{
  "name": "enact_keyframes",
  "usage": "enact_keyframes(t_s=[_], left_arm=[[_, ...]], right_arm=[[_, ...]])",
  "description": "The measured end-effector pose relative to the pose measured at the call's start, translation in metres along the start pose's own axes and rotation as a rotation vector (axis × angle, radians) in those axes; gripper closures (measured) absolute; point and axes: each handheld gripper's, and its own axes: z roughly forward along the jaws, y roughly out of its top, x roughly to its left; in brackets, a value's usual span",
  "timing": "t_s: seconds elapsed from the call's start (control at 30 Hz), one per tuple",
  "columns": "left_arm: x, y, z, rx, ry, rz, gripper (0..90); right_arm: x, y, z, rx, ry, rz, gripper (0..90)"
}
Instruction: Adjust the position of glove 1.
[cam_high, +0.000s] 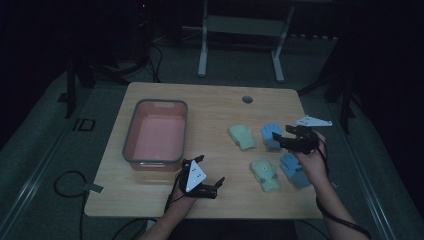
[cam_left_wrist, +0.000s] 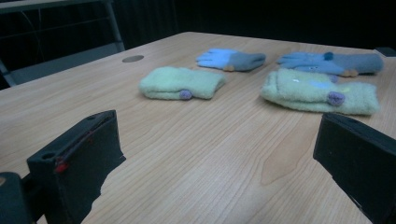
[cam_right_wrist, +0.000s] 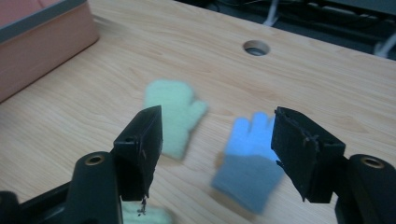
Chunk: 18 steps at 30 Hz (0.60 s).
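Fingers of the right gripper (cam_right_wrist: 217, 154) straddle a blue glove (cam_right_wrist: 250, 161), apart.

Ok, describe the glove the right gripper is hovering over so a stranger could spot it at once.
Start at the wooden table and skip the pink bin on its left half; four small gloves lie on the right half. Take the far pair: a pale green mitten and, right of it, the blue glove under the open right gripper. It alone there has separate fingers.
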Motion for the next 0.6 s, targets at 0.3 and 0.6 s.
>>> enact_keyframes(t_s=[0.3,0.6], left_arm=[[0.0,0.0,0.0,0.001,-0.002,0.005,0.6],[-0.001,0.0,0.0,0.001,-0.001,0.008,0.6]], right_arm=[[0.012,0.006,0.024,0.026,0.052,-0.033,39.3],[0.021,0.009,0.048,0.049,0.078,-0.064,41.9]])
